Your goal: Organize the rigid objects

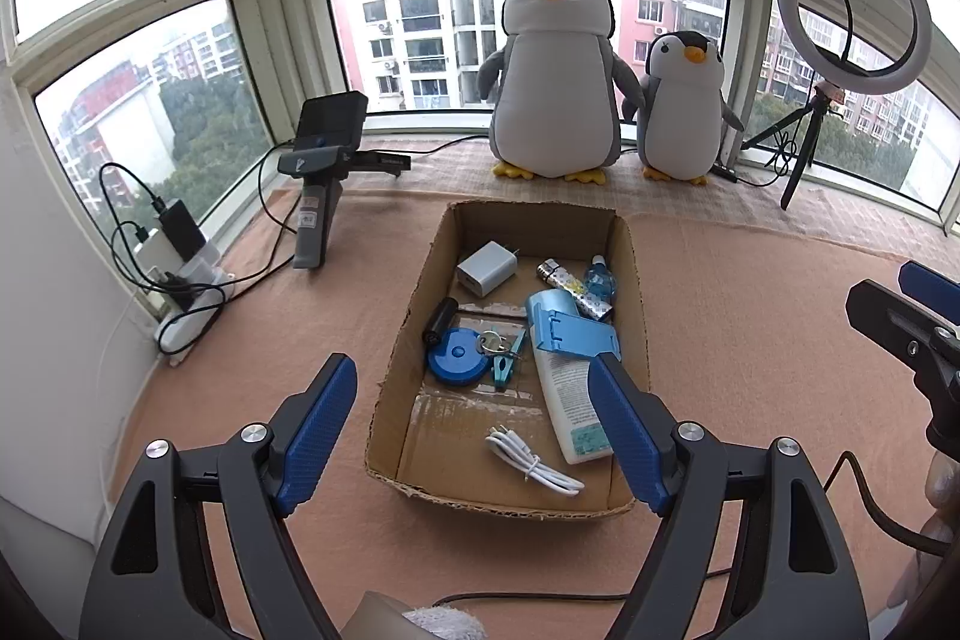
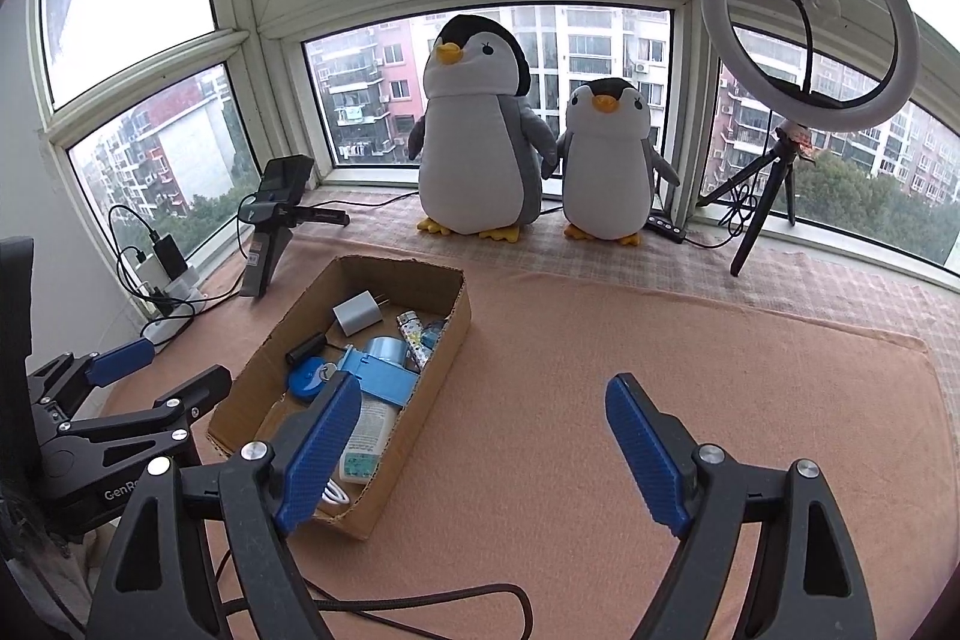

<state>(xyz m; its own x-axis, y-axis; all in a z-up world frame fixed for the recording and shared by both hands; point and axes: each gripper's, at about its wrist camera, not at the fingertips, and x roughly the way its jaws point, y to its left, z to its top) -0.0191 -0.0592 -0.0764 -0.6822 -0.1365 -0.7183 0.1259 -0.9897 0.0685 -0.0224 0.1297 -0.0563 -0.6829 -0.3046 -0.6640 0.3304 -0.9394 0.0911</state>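
Observation:
An open cardboard box [image 1: 414, 316] sits on the pink cloth, also in the right wrist view [image 2: 444, 340]. Inside lie a white charger [image 1: 486, 269], a black cylinder [image 1: 439, 319], a blue tape measure [image 1: 456, 357], keys with a teal clip [image 1: 501, 349], a blue stand [image 1: 573, 334], a white tube [image 1: 570, 400], a patterned lighter [image 1: 570, 287], a small blue bottle [image 1: 600, 280] and a white cable [image 1: 531, 463]. My left gripper [image 1: 474, 382] is open and empty above the box's near end. My right gripper [image 2: 483, 406] is open and empty, to the right of the box.
Two penguin plush toys [image 1: 555, 70] [image 1: 684, 106] stand on the sill. A ring light on a tripod [image 1: 852, 10] is at the right. A device on a grey stand [image 1: 327, 160] and a power strip with chargers [image 1: 180, 280] are at the left.

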